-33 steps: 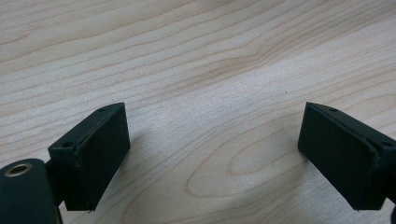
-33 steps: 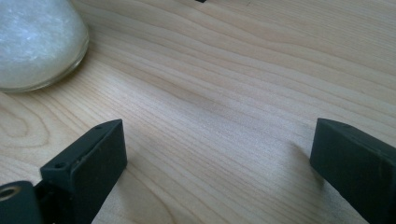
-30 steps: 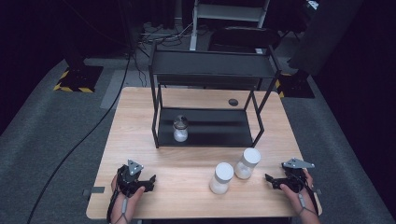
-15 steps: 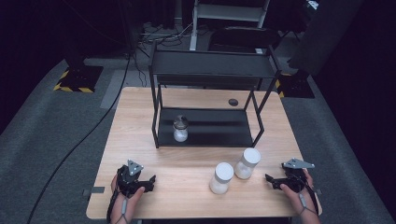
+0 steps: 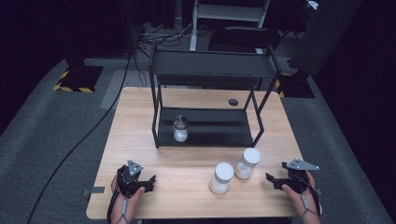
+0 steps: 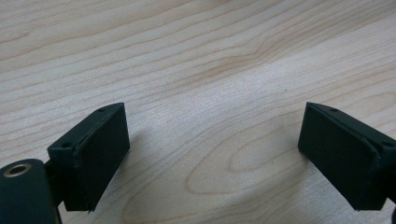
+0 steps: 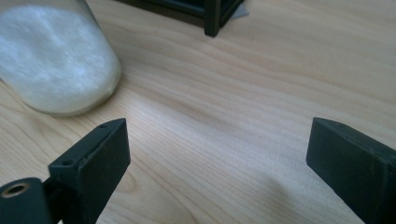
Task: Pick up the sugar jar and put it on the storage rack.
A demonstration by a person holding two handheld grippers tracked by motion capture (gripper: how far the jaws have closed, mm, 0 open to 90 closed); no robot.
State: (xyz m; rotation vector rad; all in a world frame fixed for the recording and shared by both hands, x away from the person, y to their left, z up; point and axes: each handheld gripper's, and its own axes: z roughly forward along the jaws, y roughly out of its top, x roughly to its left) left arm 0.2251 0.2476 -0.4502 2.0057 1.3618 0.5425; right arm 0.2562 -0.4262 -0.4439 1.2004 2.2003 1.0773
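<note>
Wooden table [image 5: 187, 177] | three jars: one on rack [image 5: 205, 126], two in front | both grippers spread, empty

A wooden table [image 5: 140, 116] stands on grey carpet [image 5: 56, 126] (dark surroundings, trailing cables [image 5: 88, 135]).

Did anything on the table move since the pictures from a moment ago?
Nothing visibly changed. The left gripper and right gripper still rest open near the front edge of the table, holding nothing. The two white-lidded jars stand where they were, and the small jar stays on the rack's lower shelf.
</note>
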